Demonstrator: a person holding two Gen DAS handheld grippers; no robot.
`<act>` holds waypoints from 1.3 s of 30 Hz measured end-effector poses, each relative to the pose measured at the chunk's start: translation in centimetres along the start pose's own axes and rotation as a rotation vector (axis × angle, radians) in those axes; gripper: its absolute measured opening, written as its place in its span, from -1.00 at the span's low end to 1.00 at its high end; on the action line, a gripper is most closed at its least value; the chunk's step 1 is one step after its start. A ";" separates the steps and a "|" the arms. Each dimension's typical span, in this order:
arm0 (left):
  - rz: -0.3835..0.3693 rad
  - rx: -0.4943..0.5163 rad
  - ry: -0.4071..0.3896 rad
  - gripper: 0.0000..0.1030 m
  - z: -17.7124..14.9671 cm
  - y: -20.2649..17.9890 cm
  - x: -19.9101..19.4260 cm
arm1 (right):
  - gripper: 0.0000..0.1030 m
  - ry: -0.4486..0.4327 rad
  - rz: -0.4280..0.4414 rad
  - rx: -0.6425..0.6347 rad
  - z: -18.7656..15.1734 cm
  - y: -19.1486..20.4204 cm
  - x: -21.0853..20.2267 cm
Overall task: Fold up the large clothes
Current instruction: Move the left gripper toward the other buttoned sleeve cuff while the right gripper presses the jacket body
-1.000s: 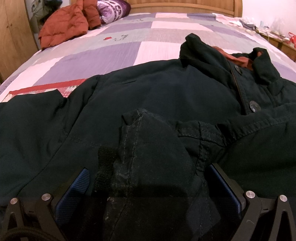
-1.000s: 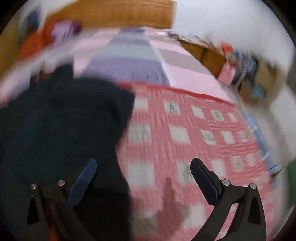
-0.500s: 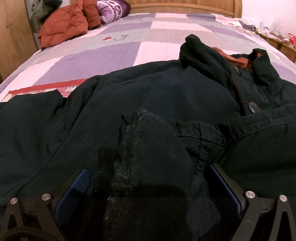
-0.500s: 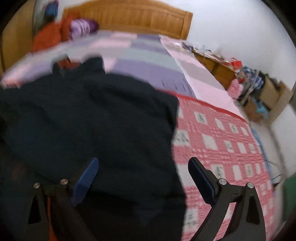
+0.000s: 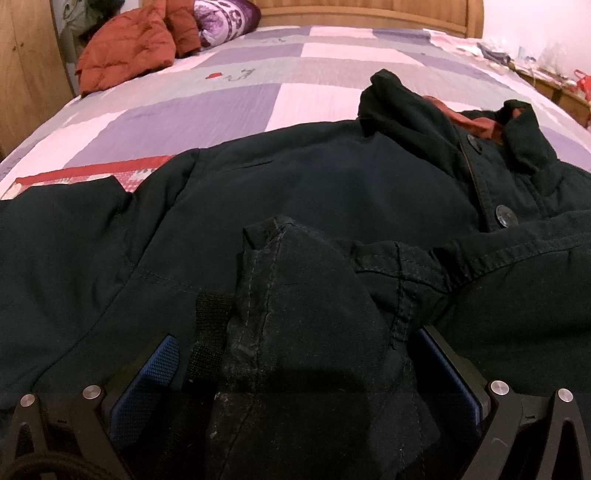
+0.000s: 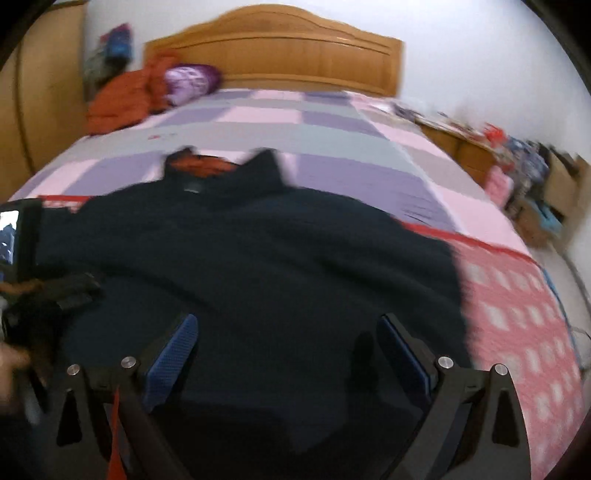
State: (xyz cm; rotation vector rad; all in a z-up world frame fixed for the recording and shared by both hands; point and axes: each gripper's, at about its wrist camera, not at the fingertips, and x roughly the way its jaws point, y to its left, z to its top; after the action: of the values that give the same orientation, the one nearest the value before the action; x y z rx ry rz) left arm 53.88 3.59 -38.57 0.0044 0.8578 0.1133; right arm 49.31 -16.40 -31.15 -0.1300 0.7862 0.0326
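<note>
1 dark jacket (image 5: 332, 192) lies spread front-up on the bed (image 5: 229, 96), collar toward the headboard; the left gripper (image 5: 295, 369) has a sleeve cuff (image 5: 295, 295) bunched between its spread jaws, though whether they pinch it I cannot tell; the right gripper (image 6: 288, 354) hangs open above the jacket body, holding nothing; the cloth looks thick, heavy and limp, not slippery; stitched cuffs and hems probably give the firmest holds.

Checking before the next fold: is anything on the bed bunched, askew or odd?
Yes. The dark jacket lies rumpled; its cuff bunches between the left gripper's jaws. An orange jacket lies heaped near the pillow.
</note>
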 end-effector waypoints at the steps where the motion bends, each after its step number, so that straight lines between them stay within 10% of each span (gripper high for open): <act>1: -0.003 -0.003 -0.001 1.00 0.0 0.0 0.0 | 0.93 0.018 -0.027 0.009 0.1 0.7 1.0; 3: -0.006 -0.008 0.000 1.00 0.0 0.1 0.0 | 1.00 0.133 -0.074 -0.003 -0.4 1.5 5.0; 16: -0.117 -0.105 -0.051 1.00 -0.3 7.6 -4.1 | 1.00 0.052 -0.057 0.010 -2.1 0.3 5.2; 20: -0.027 -0.113 -0.100 1.00 -1.2 12.2 -6.8 | 1.00 0.053 -0.062 0.009 -2.2 0.3 5.2; 33: 0.189 -0.731 -0.003 1.00 -10.2 40.8 -12.7 | 1.00 0.056 -0.085 -0.005 -2.1 0.5 5.4; 39: 0.113 -1.003 0.021 1.00 -14.1 46.4 -11.1 | 1.00 0.057 -0.098 -0.014 -2.0 0.7 5.6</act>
State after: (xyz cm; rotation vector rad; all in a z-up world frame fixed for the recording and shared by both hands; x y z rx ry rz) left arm 31.51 47.99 -37.09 -0.8888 0.7467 0.6398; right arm 51.76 -16.08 -36.57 -0.1831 0.8352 -0.0588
